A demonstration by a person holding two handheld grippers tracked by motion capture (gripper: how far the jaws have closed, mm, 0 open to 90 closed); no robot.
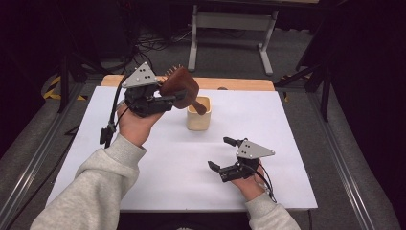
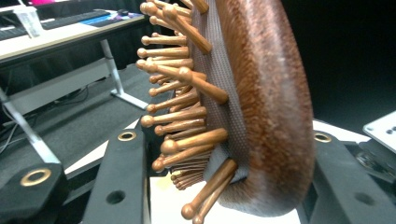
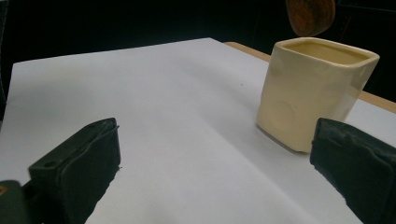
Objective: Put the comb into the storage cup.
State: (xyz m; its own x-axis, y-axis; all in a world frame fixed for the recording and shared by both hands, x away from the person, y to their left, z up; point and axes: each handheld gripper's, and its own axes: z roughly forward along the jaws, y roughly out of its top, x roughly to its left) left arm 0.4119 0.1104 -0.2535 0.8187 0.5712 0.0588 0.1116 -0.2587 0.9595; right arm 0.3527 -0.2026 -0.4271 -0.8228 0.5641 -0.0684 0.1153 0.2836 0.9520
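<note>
My left gripper (image 1: 176, 97) is raised over the back left of the table, shut on the head of a brown wooden hairbrush (image 1: 179, 85). In the left gripper view the brush (image 2: 266, 102) stands between the two jaws, its wooden bristle pins (image 2: 182, 98) pointing left. The brush handle slopes down to the mouth of a cream square cup (image 1: 198, 117) standing mid-table. My right gripper (image 1: 219, 153) rests low at the front right, open, with nothing in it. In the right gripper view the cup (image 3: 313, 88) stands ahead at right, with the brush's end (image 3: 310, 16) above it.
A white sheet (image 1: 158, 163) covers the table, and a strip of wooden tabletop (image 1: 239, 84) shows along the back edge. Behind the table stands a grey desk frame (image 1: 230, 28) on a dark floor with cables. Metal rails (image 1: 335, 153) run along both sides.
</note>
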